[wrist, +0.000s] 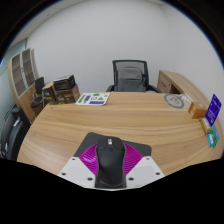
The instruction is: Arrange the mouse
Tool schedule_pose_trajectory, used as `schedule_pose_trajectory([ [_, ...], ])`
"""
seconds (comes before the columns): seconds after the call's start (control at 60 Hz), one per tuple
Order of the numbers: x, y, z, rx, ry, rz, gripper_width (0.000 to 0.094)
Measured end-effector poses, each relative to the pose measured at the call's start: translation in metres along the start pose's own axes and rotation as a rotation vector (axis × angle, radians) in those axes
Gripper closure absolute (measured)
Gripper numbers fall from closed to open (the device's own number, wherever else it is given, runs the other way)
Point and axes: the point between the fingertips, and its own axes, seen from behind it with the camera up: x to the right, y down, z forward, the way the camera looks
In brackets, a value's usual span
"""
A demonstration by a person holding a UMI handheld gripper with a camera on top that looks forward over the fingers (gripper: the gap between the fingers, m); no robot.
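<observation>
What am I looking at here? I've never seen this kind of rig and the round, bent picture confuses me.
There is one picture, from a wide-angle camera that rides on a hand-held two-finger gripper and looks forward along its fingers; the lens bends the room. No robot arm is involved: a person carries the tool. The pale shapes with purple pads at the bottom are the fingers. Between them sits a black computer mouse on a dark mouse pad, on a wooden desk; the pads look pressed against its sides. Beyond are a black office chair, a leaflet, and a blue box at the desk's far end.
</observation>
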Motion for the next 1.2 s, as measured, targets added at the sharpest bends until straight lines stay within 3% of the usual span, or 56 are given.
schedule_pose_trajectory([
  [0.3, -0.006, 0.072, 0.051, -0.093, 0.067, -0.064, 0.0622],
  [0.4, -0.005, 0.073, 0.052, -0.077, 0.081, -0.066, 0.0543],
  [0.517, -0.004, 0.076, 0.053, -0.098, 0.084, -0.062, 0.0378],
  [0.567, -0.004, 0.076, 0.050, -0.108, 0.088, -0.048, 0.0108],
  [0.583, -0.003, 0.074, 0.048, -0.103, 0.091, -0.042, 0.0058],
  [0.617, 0.000, 0.071, 0.041, -0.097, 0.100, -0.033, 0.0109],
  [0.683, 0.003, 0.062, 0.021, -0.089, 0.115, -0.023, 0.0075],
  [0.933, 0.010, 0.016, -0.112, -0.017, 0.168, -0.024, 0.0083],
  [1.2, 0.018, 0.036, -0.240, 0.016, 0.205, -0.040, 0.0082],
])
